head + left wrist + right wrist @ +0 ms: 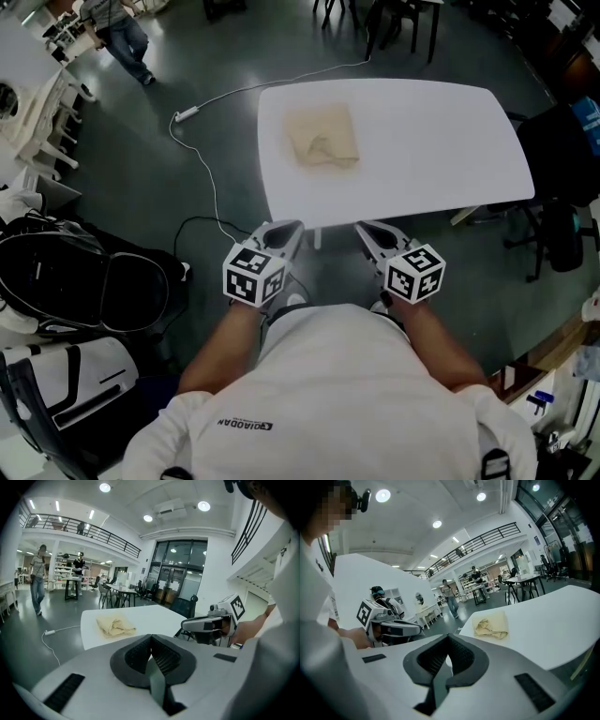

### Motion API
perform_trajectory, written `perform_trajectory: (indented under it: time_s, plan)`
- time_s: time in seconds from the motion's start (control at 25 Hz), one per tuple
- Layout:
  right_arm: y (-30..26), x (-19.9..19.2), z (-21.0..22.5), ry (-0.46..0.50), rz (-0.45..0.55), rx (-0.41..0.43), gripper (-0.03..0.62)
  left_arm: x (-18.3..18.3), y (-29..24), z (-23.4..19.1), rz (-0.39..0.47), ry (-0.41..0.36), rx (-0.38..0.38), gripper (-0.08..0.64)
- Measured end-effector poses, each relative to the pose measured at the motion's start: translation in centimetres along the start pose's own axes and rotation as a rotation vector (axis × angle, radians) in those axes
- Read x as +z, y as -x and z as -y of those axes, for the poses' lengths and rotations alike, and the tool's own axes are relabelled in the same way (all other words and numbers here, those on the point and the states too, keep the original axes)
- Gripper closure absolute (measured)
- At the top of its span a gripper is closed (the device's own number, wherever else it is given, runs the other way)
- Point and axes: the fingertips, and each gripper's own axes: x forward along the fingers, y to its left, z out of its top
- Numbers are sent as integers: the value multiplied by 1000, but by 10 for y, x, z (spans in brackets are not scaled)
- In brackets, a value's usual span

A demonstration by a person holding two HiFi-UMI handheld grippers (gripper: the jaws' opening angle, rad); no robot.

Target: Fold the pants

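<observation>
The beige pants (323,134) lie in a folded, slightly rumpled bundle on the far left part of the white table (431,141). They also show in the left gripper view as pants (115,625) and in the right gripper view as pants (491,624). My left gripper (286,229) and right gripper (367,229) hang side by side over the floor, just short of the table's near edge and well apart from the pants. Both are shut and empty: the left gripper (151,637) and the right gripper (448,637) each have their pads meeting.
A black bag (84,281) and a white case (80,375) sit on the floor at my left. A white cable (202,155) runs across the floor left of the table. Dark chairs (562,197) stand at the table's right end. A person (122,33) walks far off.
</observation>
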Motion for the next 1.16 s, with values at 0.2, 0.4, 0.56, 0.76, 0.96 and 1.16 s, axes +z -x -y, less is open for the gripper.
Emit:
perform_trajectory:
  time_s: [0.2,0.4,0.56,0.76,0.96,1.16]
  plan:
    - [-1,0,5,-9,-1,-30,574,4,-3,-3,-10,-17,-17,532]
    - [-1,-1,1,2,-1,-40,574,5,-4,-2,-9,-27,-34,532]
    - [-2,0,1,6,-2,-43,574,5,-6,-3,-7,-27,-37,532]
    - [0,-2,4,-6,-11,-42,574,5,-7,-1,-3,-20,-36,532]
    - [0,-3,2,-3,-18,-34,574,2,-6,1,0,-10,-29,532]
    - [-1,-6,1,-3,-17,-31,574,-2,-6,2,-2,-10,-32,532]
